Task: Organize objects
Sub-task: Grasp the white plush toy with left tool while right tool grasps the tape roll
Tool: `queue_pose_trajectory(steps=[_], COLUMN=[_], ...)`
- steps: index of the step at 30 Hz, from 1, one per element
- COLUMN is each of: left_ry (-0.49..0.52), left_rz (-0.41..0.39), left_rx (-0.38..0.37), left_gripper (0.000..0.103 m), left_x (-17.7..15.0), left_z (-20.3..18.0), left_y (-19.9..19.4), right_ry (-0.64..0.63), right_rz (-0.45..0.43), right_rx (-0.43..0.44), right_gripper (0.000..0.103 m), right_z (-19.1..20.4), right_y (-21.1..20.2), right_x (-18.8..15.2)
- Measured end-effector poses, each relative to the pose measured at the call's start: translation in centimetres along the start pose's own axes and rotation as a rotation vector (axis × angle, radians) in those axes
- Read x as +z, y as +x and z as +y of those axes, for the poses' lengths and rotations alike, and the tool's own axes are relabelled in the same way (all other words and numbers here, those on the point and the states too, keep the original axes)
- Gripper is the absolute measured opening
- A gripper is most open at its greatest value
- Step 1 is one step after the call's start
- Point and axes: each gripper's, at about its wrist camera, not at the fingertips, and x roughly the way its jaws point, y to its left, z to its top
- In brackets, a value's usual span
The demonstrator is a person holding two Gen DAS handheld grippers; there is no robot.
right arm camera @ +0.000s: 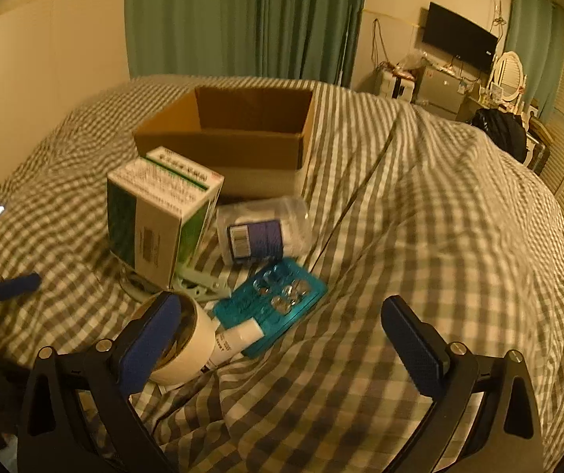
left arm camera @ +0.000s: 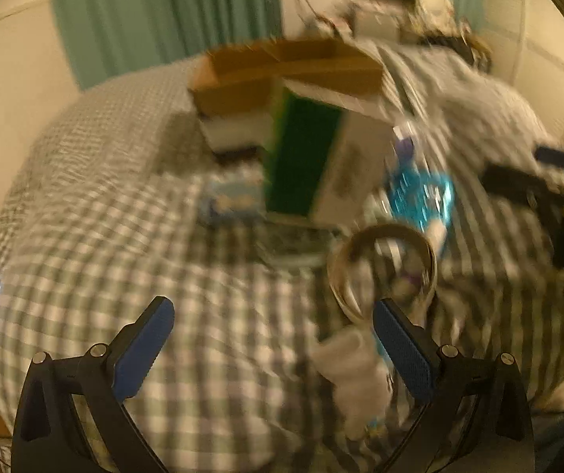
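on the bed (right arm camera: 420, 216) the open carton (right arm camera: 234, 134) sits farthest back; the printed box (right arm camera: 159, 216) stands before it, the jar (right arm camera: 262, 232) lies right of that, and the blister pack (right arm camera: 278, 299) and cup (right arm camera: 191, 339) lie nearest.

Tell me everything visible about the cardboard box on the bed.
The cardboard box is plain brown corrugated card, open at the top, its interior looking empty as far as the right wrist view shows. It sits upright on the checked bedspread, behind the other items. The green-and-white carton stands just in front of it; contact cannot be told. Neither hand-held gripper touches it.
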Motion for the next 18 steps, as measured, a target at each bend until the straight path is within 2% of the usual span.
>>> queue_pose_trajectory(steps=[2, 9, 12, 14, 15, 16, 17, 18], left_ry=[0.033, 0.100, 0.115, 0.087, 0.073, 0.055, 0.045, 0.039], left_rz=[0.058, 0.127, 0.154, 0.167, 0.170, 0.173, 0.175, 0.176], left_rx=[-0.010, -0.131, -0.151, -0.196, -0.217, -0.253, -0.283, -0.314], left_gripper=[0.103, 0.103, 0.101, 0.092, 0.088, 0.078, 0.066, 0.059], left_x=[-0.5, -1.8, -2.3, -2.5, -2.5, -2.6, -2.8, -2.9], left_z=[-0.8, -2.0, -2.0, -1.5, -1.2, -0.9, -0.7, -0.6], left_y=[1.2, 2.1, 2.5, 3.0, 3.1, 3.2, 3.2, 3.1], right_ry=[-0.007, -0.036, -0.053, -0.071, -0.082, -0.090, -0.094, -0.096], right_rz=[0.018, 0.065, 0.109, 0.150, 0.173, 0.193, 0.215, 0.230], right_rx=[-0.002, 0.016, 0.061, 0.088, 0.100, 0.112, 0.128, 0.144], right_gripper=[0.097, 0.089, 0.070, 0.053, 0.047, 0.034, 0.027, 0.024], right_z=[0.4, 1.8, 2.7, 3.4, 3.8, 4.1, 4.4, 4.5], right_y=[0.7, 2.5, 3.8, 5.0, 5.5, 6.2, 6.7, 7.1], right_x=[-0.1, -0.1, -0.3, -0.6, -0.8, -1.0, -1.3, -1.5])
